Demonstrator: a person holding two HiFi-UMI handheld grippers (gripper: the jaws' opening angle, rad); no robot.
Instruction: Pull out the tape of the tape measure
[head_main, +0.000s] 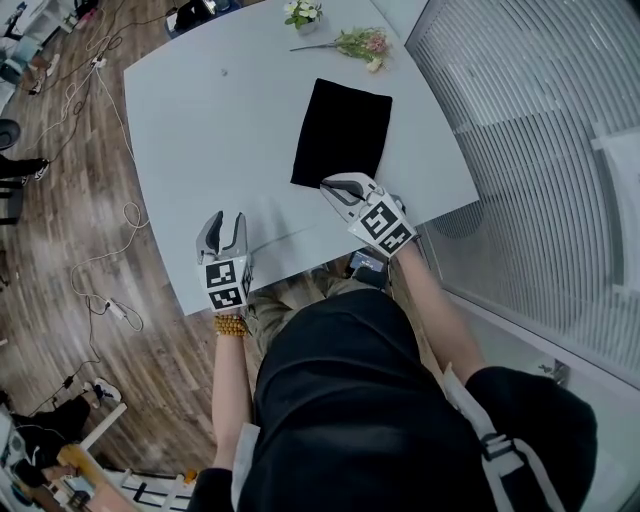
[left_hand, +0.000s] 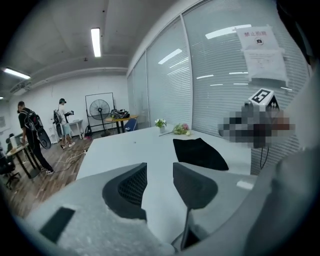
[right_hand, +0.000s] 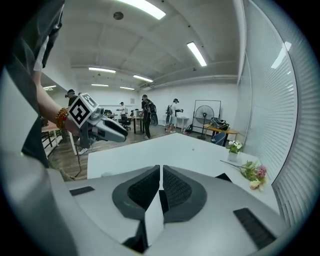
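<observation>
No tape measure shows in any view. A black mat (head_main: 342, 130) lies on the white table (head_main: 200, 130), right of the middle. My left gripper (head_main: 222, 222) hovers over the table's near edge, open, with nothing between its fingers (left_hand: 131, 184). My right gripper (head_main: 330, 185) is held at the mat's near edge. Its jaws stand almost together with nothing between them (right_hand: 161, 170). The right gripper view also catches the left gripper (right_hand: 107, 131) off to its left. The mat (left_hand: 200, 152) lies ahead and to the right in the left gripper view.
A pink flower sprig (head_main: 362, 42) and a small vase of white flowers (head_main: 301, 13) sit at the table's far edge. A glass wall with blinds (head_main: 520, 120) runs along the right. Cables (head_main: 110, 240) trail on the wooden floor at the left. People (left_hand: 30, 140) stand far off.
</observation>
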